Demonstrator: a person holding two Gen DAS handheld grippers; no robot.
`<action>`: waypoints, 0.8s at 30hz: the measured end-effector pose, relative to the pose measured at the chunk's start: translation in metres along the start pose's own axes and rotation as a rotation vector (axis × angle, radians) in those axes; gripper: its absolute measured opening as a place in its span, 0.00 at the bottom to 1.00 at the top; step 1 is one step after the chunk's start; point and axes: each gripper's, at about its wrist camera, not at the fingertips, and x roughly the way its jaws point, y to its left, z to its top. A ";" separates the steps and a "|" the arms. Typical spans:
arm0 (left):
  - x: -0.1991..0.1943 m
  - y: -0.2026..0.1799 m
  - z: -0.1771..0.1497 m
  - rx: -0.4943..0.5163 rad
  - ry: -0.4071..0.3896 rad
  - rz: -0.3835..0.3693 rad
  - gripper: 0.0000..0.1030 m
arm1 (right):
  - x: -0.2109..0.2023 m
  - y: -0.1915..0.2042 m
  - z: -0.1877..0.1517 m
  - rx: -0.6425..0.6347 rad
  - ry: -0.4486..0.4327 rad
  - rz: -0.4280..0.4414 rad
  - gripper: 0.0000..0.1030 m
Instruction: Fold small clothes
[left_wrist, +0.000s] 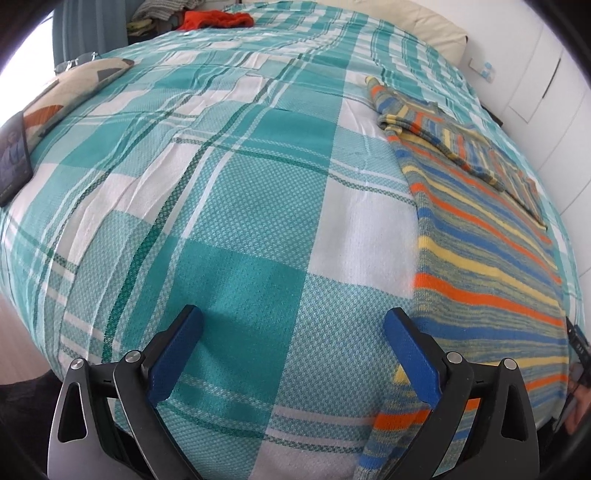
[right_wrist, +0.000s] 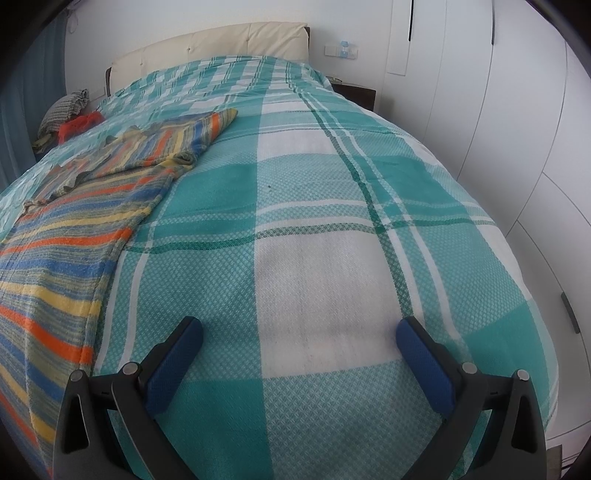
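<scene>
You hold both tools clear of the work. The left tool is spread wide and grips nothing; its right finger hangs over the near edge of the sweater, and contact cannot be confirmed. The right tool is likewise released and hovers over bare bedspread, with the sweater to its left and apart from it. The striped sweater lies lengthwise on the bed, between the two tools, its hem toward you and partly draped over the bed's near edge. The body is spread flat. In the right wrist view, one sleeve angles outward near the far end; the left wrist view shows fabric already turned over onto the body there. Judge the task as barely begun: at most a sleeve fold is in place, and the body folds remain. An orange garment waits at the far side of the bed, unfolded.
</scene>
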 end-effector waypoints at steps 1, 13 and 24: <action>0.001 0.000 0.000 -0.001 0.000 0.001 0.97 | 0.000 0.000 -0.001 0.001 -0.001 0.001 1.00; 0.002 0.000 -0.003 0.008 0.002 0.007 0.98 | -0.001 0.000 -0.001 0.003 -0.001 0.003 1.00; 0.002 -0.001 -0.004 0.006 0.003 0.006 0.98 | -0.001 0.000 -0.001 0.004 -0.002 0.002 1.00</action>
